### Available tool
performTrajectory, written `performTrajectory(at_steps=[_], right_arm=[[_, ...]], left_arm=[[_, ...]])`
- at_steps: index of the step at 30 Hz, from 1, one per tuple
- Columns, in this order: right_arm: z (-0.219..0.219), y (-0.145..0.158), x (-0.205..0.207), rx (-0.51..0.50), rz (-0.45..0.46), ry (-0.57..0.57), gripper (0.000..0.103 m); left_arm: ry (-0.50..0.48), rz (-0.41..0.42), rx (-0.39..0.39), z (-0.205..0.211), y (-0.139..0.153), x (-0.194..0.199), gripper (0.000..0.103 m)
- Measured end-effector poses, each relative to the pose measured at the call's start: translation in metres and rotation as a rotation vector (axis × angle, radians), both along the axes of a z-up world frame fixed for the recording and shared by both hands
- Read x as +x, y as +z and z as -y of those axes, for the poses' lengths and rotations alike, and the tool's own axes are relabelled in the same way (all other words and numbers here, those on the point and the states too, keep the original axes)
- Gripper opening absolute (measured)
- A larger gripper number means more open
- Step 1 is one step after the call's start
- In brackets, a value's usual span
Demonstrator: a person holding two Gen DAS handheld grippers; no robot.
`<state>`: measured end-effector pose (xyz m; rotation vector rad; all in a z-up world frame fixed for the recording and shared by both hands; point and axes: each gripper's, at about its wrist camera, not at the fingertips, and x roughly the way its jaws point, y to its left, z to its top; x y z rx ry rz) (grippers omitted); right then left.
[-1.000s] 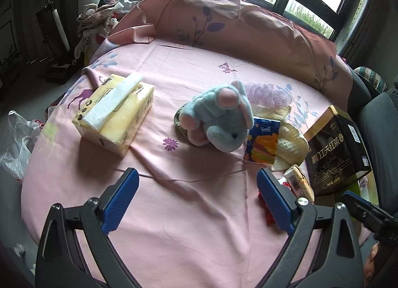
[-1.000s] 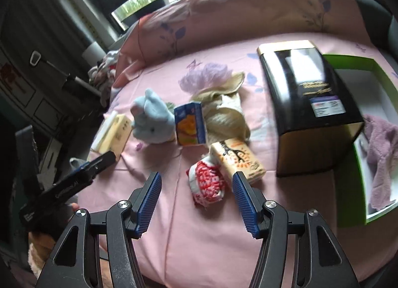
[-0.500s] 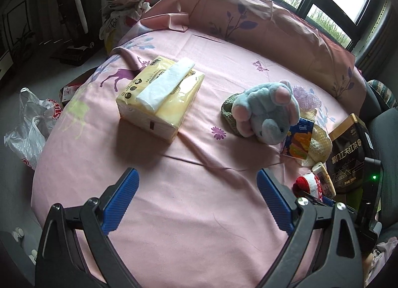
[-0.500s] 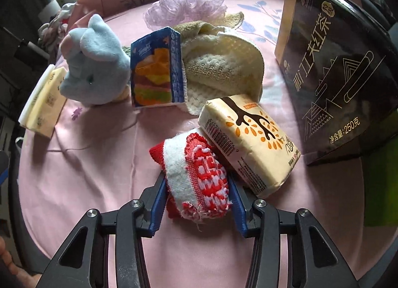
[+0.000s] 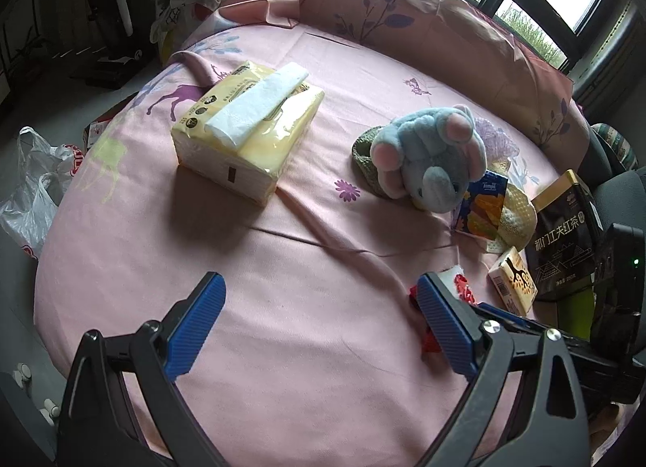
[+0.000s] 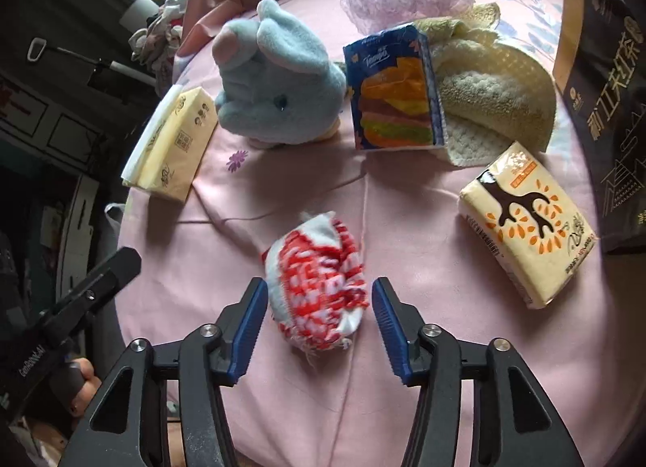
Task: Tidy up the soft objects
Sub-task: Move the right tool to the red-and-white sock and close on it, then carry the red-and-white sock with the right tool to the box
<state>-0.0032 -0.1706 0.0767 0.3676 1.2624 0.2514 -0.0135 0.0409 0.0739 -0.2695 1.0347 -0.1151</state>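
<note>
Right gripper (image 6: 319, 315): jaws spread, one blue pad on each side of the red-and-white knitted cloth bundle (image 6: 319, 285), neither pad visibly pressing it, so nothing is held.
Bundle: sits on the pink floral tablecloth (image 6: 282, 200) right between the fingertips, slightly ahead of them, frayed threads trailing back toward the gripper.
Left gripper (image 5: 319, 325): wide apart and carrying nothing, hovering over bare cloth; the bundle peeks out just behind its right fingertip.
Ahead of the right gripper: light-blue plush elephant (image 6: 278, 79) forward-left, blue pocket-tissue pack with a burger print (image 6: 393, 91) straight ahead, cream knitted cloth (image 6: 496, 99) forward-right.
To the right: cream tissue pack with a brown tree print (image 6: 527, 223), close beside the jaws; dark tea box (image 6: 609, 103) beyond it.
Far left: yellow tissue pack (image 6: 171, 144), well apart.
Step in hand: lining up the grasp on the bundle, by the look of it.
Next move: close both pads evenly on the bundle's middle; it is soft and should squash, so bite deep before lifting.
</note>
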Motion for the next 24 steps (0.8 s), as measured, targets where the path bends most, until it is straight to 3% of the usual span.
performTrajectory(at_steps=[3, 8, 10, 12, 15, 19, 24], right_arm=[[0.018, 0.018, -0.006, 0.026, 0.051, -0.039, 0.066], [0.031, 0.015, -0.004, 0.113, 0.03, -0.065, 0.062], [0.028, 0.011, -0.002, 0.126, 0.016, -0.052, 0.045], [0.027, 0.006, 0.0, 0.146, -0.007, -0.044, 0.04], [0.026, -0.006, 0.005, 0.168, -0.054, -0.044, 0.039], [0.023, -0.021, 0.01, 0.206, -0.099, -0.034, 0.039], [0.027, -0.021, 0.012, 0.256, -0.098, -0.039, 0.031]], left_arm=[[-0.041, -0.033, -0.016, 0.014, -0.01, -0.001, 0.095], [-0.141, -0.066, -0.08, 0.05, -0.023, -0.003, 0.091], [-0.186, -0.089, -0.115, 0.063, -0.029, -0.003, 0.08], [-0.198, -0.113, -0.133, 0.074, -0.037, -0.003, 0.071], [-0.229, -0.15, -0.147, 0.086, -0.049, 0.001, 0.06], [-0.261, -0.142, -0.178, 0.094, -0.048, 0.004, 0.041], [-0.264, -0.126, -0.185, 0.098, -0.042, 0.004, 0.035]])
